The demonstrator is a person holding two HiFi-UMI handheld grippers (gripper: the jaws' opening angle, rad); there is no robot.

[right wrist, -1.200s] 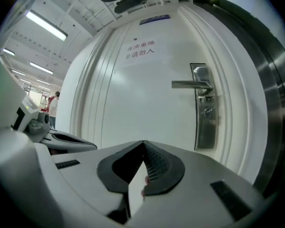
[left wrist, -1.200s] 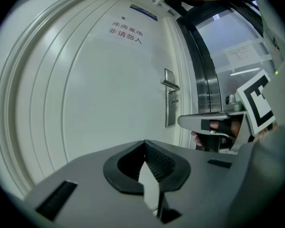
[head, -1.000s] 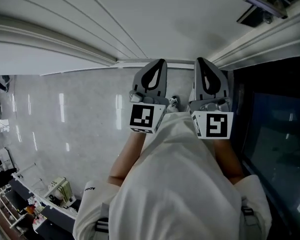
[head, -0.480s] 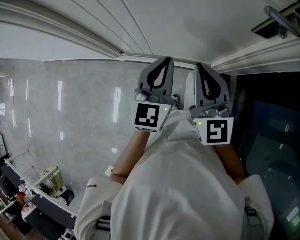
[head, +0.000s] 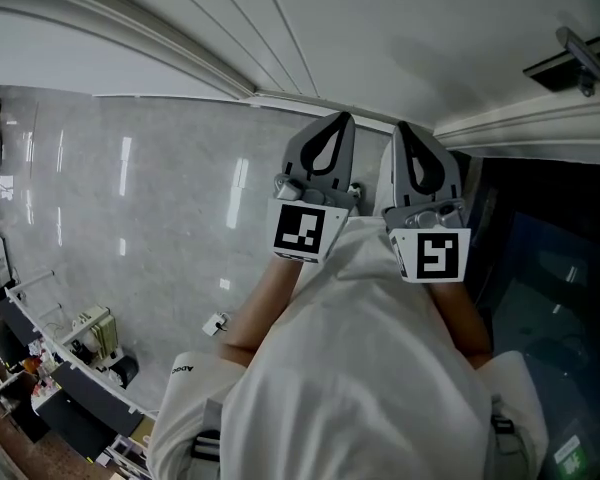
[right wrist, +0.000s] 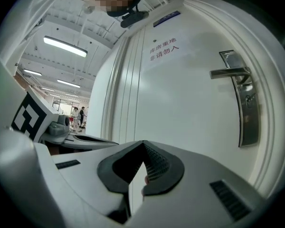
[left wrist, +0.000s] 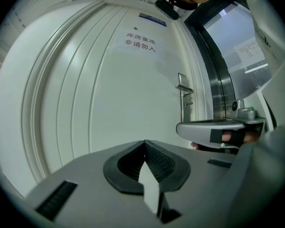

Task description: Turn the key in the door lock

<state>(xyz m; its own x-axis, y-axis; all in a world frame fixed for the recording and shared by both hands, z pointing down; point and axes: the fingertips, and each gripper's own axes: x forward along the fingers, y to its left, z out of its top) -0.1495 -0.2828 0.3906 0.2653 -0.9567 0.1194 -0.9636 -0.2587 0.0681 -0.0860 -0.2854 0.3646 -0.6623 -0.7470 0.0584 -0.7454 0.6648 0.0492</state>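
A white panelled door (left wrist: 109, 94) fills both gripper views. Its metal lever handle (right wrist: 230, 72) sits on a long lock plate (right wrist: 248, 118) with a small keyhole below the lever; I cannot make out a key. The same handle (left wrist: 184, 88) shows small in the left gripper view. My left gripper (head: 337, 120) and right gripper (head: 406, 128) are held side by side in front of my chest, pointing at the door and well short of it. Both are shut with nothing between the jaws. The left gripper view shows the right gripper (left wrist: 218, 126) beside it.
A dark glass panel (head: 550, 268) stands right of the door. A door closer (head: 575, 58) is mounted at the door's top. A red-lettered sign (left wrist: 140, 41) is on the door. Glossy floor (head: 130, 218) spreads to the left, with cluttered desks (head: 70, 368) behind.
Both grippers have drifted slightly right in the head view, and the right one has edged toward the door. The jaws stay shut.
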